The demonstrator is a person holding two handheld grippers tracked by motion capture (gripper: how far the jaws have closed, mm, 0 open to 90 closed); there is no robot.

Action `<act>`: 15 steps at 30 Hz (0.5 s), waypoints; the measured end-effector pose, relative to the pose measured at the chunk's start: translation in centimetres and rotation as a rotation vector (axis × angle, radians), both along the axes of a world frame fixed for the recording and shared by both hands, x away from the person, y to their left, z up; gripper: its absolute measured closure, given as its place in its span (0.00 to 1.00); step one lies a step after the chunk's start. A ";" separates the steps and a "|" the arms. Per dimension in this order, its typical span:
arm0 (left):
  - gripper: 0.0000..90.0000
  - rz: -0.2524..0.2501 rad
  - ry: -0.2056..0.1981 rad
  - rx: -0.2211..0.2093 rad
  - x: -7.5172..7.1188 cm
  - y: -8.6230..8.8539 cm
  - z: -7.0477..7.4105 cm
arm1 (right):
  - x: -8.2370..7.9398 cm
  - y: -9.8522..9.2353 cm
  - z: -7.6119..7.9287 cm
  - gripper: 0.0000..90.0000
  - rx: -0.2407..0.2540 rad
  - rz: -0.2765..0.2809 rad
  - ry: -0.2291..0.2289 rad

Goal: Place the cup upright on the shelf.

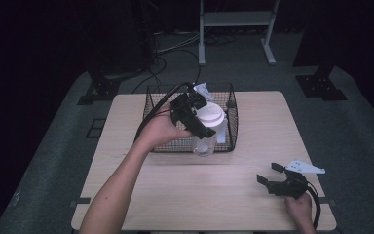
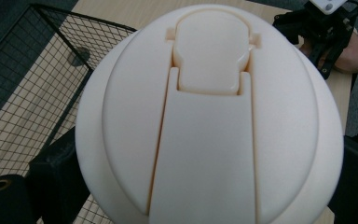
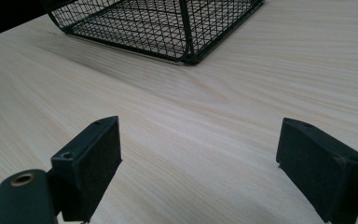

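A clear plastic jar (image 1: 204,141) with a white flip-top lid (image 1: 210,115) hangs at the front right part of the black wire basket (image 1: 158,97). My left gripper (image 1: 202,123) is shut on the jar just under the lid. In the left gripper view the lid (image 2: 209,116) sits between the two black jaws, with the basket (image 2: 28,70) below it at the left. My right gripper (image 1: 268,172) rests open near the table's front right corner. Its wide-apart jaws in the right gripper view (image 3: 205,163) have bare wood between them.
The basket (image 3: 168,23) stands at the back middle of the light wooden table (image 1: 253,122). The other hand and its gripper (image 2: 321,28) show beyond the lid in the left gripper view. Metal stand legs (image 1: 202,48) and cables lie on the floor behind the table.
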State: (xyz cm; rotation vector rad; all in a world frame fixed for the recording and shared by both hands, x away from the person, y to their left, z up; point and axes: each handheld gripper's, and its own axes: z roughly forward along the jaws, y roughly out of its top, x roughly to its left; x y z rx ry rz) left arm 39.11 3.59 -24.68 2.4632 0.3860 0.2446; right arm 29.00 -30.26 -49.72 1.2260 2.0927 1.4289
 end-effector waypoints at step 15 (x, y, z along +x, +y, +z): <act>0.06 0.042 0.006 0.031 3.2 -0.7 1.1 | 0.0 -0.1 0.0 0.14 0.016 -0.004 0.005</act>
